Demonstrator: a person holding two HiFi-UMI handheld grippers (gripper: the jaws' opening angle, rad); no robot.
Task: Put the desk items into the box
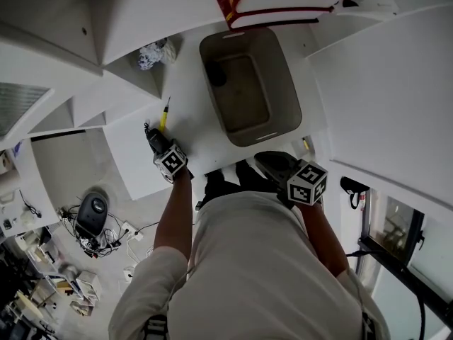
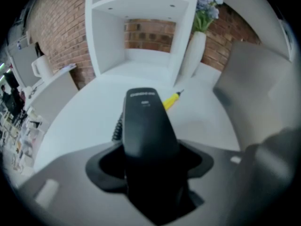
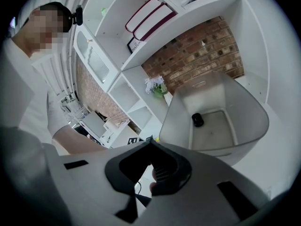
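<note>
Box (image 1: 289, 83) on desk (image 1: 187, 83), pen (image 1: 164, 115) to its left, small item (image 1: 216, 74) inside

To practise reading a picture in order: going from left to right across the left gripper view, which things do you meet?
mug → yellow pen → vase → box

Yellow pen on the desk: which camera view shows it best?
The head view: the yellow pen lies whole on the white desk, seen from above. The left gripper view shows only its tip end; a black object hides the rest. The right gripper view does not show it clearly.
</note>
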